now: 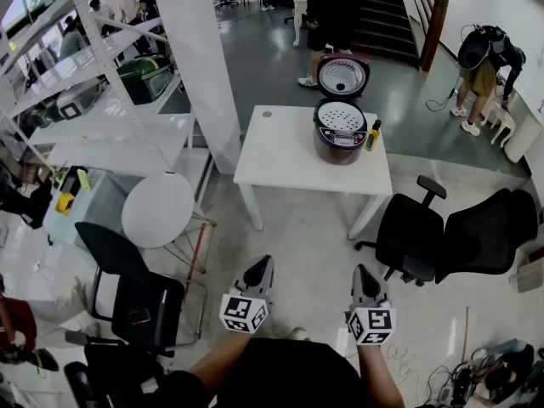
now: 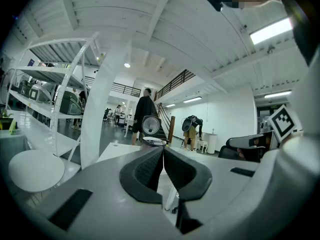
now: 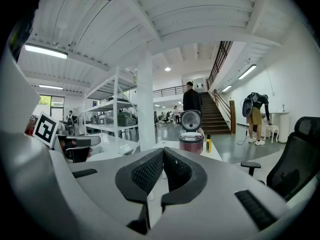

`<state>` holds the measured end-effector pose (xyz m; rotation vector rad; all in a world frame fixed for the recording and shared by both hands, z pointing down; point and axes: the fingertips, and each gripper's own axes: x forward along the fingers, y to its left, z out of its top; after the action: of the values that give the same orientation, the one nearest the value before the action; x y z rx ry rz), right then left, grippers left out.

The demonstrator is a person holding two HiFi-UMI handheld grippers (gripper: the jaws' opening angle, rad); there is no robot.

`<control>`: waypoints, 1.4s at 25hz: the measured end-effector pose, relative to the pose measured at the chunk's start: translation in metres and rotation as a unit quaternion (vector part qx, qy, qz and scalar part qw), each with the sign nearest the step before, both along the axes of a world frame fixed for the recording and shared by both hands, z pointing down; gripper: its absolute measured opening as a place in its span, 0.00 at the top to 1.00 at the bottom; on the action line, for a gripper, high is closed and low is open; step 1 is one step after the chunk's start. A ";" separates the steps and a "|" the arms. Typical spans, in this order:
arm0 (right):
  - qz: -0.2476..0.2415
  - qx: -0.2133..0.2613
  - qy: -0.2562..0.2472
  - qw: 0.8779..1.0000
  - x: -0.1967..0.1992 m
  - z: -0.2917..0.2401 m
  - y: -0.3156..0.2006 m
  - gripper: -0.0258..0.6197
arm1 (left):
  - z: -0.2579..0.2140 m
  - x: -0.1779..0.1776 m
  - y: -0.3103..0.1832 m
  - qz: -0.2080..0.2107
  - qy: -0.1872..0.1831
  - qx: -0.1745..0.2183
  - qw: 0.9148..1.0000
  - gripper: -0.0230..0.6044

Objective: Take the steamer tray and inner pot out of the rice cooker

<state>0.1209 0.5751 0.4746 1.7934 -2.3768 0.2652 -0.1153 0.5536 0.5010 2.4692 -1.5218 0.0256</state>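
A dark red rice cooker (image 1: pixel 339 136) stands on the far right part of a white table (image 1: pixel 280 155), its lid (image 1: pixel 343 75) raised. A white perforated steamer tray (image 1: pixel 340 120) lies in its mouth; the inner pot is hidden under it. The cooker (image 3: pixel 191 141) also shows small in the right gripper view and, part hidden, as the cooker (image 2: pixel 151 134) in the left gripper view. My left gripper (image 1: pixel 263 265) and right gripper (image 1: pixel 363 273) hover side by side near the bottom of the head view, well short of the table. Both are shut and hold nothing.
A small yellow bottle (image 1: pixel 372 135) stands right of the cooker. Black office chairs (image 1: pixel 459 232) sit right of the table, another chair (image 1: pixel 136 291) and a round white table (image 1: pixel 158 209) at left. A white pillar (image 1: pixel 201 58), shelving (image 1: pixel 76 66) and people stand behind.
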 end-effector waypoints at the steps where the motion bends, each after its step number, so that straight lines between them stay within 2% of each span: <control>1: -0.002 0.003 -0.001 1.000 0.001 0.000 -0.004 0.96 | -0.002 0.001 -0.004 0.000 -0.001 0.003 1.000 0.95; 8: 0.012 0.018 -0.016 1.000 0.015 -0.003 -0.012 0.96 | -0.003 0.012 -0.013 0.002 0.000 0.013 1.000 0.95; 15: 0.004 0.000 -0.019 1.000 0.019 0.004 -0.008 0.96 | 0.000 0.025 -0.015 0.025 0.004 0.006 1.000 0.95; 26: -0.001 -0.009 -0.022 1.000 0.030 0.005 -0.001 0.95 | -0.003 0.027 -0.011 0.043 0.004 0.007 0.999 0.95; 27: -0.005 -0.013 -0.023 1.000 0.030 0.007 0.000 0.91 | -0.003 0.028 -0.011 0.047 0.004 0.006 0.999 0.95; 29: -0.015 -0.027 -0.024 0.999 0.028 0.014 0.001 0.77 | 0.001 0.029 -0.010 0.057 -0.001 -0.002 0.998 0.95; 30: -0.016 -0.034 -0.022 0.999 0.027 0.017 0.002 0.74 | 0.005 0.029 -0.010 0.062 -0.005 -0.010 0.998 0.95; 31: -0.014 -0.037 -0.019 0.999 0.026 0.020 0.003 0.70 | 0.010 0.029 -0.011 0.065 -0.007 -0.018 0.998 0.93; 33: -0.007 -0.041 -0.015 0.999 0.027 0.023 0.006 0.63 | 0.016 0.028 -0.011 0.066 -0.006 -0.030 0.997 0.74; 35: 0.001 -0.044 -0.015 0.999 0.031 0.026 0.006 0.61 | 0.020 0.025 -0.012 0.059 -0.006 -0.036 0.998 0.64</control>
<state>0.1514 0.5816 0.5003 1.7658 -2.3436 0.3931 -0.0904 0.5419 0.5212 2.5025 -1.3526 0.1160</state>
